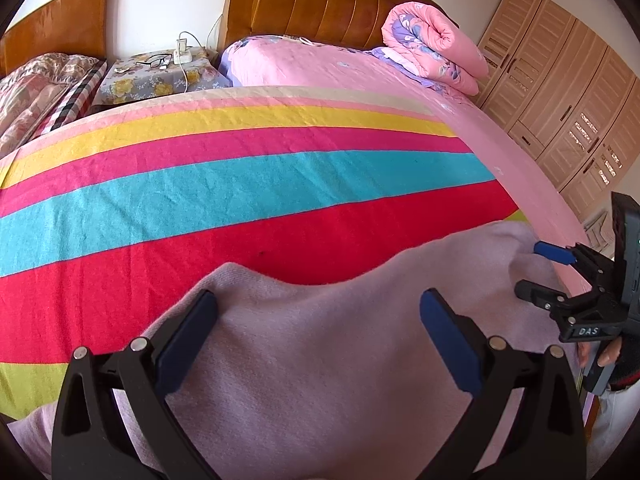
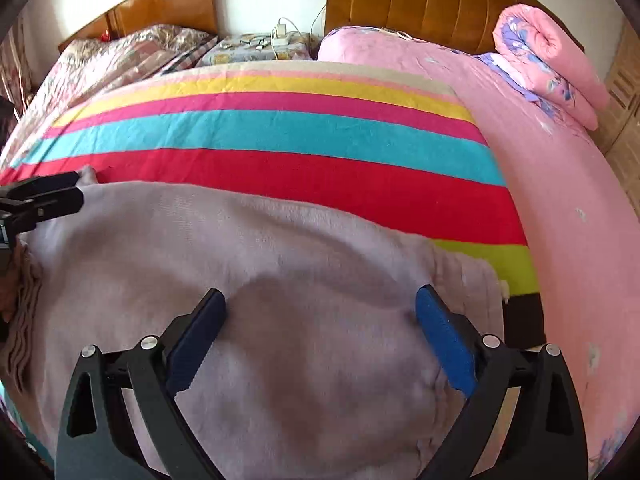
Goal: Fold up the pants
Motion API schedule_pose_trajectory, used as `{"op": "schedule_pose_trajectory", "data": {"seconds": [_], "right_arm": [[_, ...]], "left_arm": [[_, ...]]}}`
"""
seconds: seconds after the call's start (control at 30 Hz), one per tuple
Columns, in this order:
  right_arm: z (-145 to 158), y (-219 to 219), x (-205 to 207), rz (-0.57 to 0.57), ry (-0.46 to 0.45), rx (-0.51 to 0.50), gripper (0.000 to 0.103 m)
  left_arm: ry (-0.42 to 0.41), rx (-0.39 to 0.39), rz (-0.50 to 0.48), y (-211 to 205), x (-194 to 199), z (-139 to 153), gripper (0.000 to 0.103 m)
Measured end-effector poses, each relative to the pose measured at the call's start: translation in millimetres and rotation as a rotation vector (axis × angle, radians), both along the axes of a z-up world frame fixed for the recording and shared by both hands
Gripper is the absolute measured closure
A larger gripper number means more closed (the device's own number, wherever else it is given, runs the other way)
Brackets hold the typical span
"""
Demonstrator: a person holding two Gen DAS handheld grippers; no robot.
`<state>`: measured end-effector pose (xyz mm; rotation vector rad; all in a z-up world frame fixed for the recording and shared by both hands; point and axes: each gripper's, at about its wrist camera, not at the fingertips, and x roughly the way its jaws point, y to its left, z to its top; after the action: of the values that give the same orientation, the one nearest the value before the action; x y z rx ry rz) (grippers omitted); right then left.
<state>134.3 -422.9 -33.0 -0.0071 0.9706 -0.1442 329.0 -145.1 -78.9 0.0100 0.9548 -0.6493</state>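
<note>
Lilac fleece pants [image 1: 320, 352] lie folded over on a striped blanket [image 1: 240, 192] on the bed. My left gripper [image 1: 319, 296] hovers open just above the cloth near its far left edge, with nothing between its blue pads. In the right wrist view the pants [image 2: 248, 256] spread wide under my right gripper [image 2: 320, 296], which is also open and holds nothing. A ribbed cuff or waistband [image 2: 468, 280] shows at the right end. The right gripper [image 1: 530, 270] appears at the pants' right corner in the left wrist view; the left gripper [image 2: 80, 190] sits at the far left corner.
A rolled pink quilt [image 1: 432, 48] lies by the wooden headboard [image 1: 328, 4]. A nightstand [image 1: 160, 76] with glasses and a charger stands between this bed and a second bed [image 1: 44, 84]. A wardrobe [image 1: 568, 100] lines the right wall. A hand [image 1: 608, 356] holds the right gripper.
</note>
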Motion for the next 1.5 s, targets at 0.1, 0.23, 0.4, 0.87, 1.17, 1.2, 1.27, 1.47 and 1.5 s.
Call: {"op": "schedule_pose_trajectory", "data": {"seconds": [0.1, 0.23, 0.4, 0.87, 1.17, 1.2, 1.27, 1.47, 1.5], "right_arm": [[8, 35, -30, 0.067, -0.037, 0.016, 0.01], [-10, 97, -60, 0.235, 0.017, -0.016, 0.01], [-14, 82, -86, 0.154, -0.017, 0.031, 0.008], [-17, 82, -129, 0.102, -0.087, 0.086, 0.005], [-4, 62, -168, -0.009, -0.18, 0.14, 0.005], [-1, 53, -174, -0.03, -0.198, 0.176, 0.005], [4, 33, -185, -0.07, -0.222, 0.253, 0.005], [-9, -20, -212, -0.205, -0.217, 0.409, 0.005], [-13, -26, -214, -0.222, -0.222, 0.45, 0.005]], "left_arm": [[0.002, -0.002, 0.008, 1, 1, 0, 0.002], [-0.005, 0.015, 0.028, 0, 0, 1, 0.002], [-0.017, 0.038, 0.057, -1, 0, 2, 0.002], [-0.328, 0.163, 0.175, 74, -151, 56, 0.001], [-0.226, 0.21, 0.312, 205, -227, 11, 0.002], [-0.202, 0.199, 0.333, 215, -231, 2, 0.002], [-0.225, 0.154, 0.333, 230, -243, -10, 0.002], [-0.247, 0.15, 0.344, 231, -250, -13, 0.001], [-0.248, 0.151, 0.344, 232, -251, -13, 0.001]]}}
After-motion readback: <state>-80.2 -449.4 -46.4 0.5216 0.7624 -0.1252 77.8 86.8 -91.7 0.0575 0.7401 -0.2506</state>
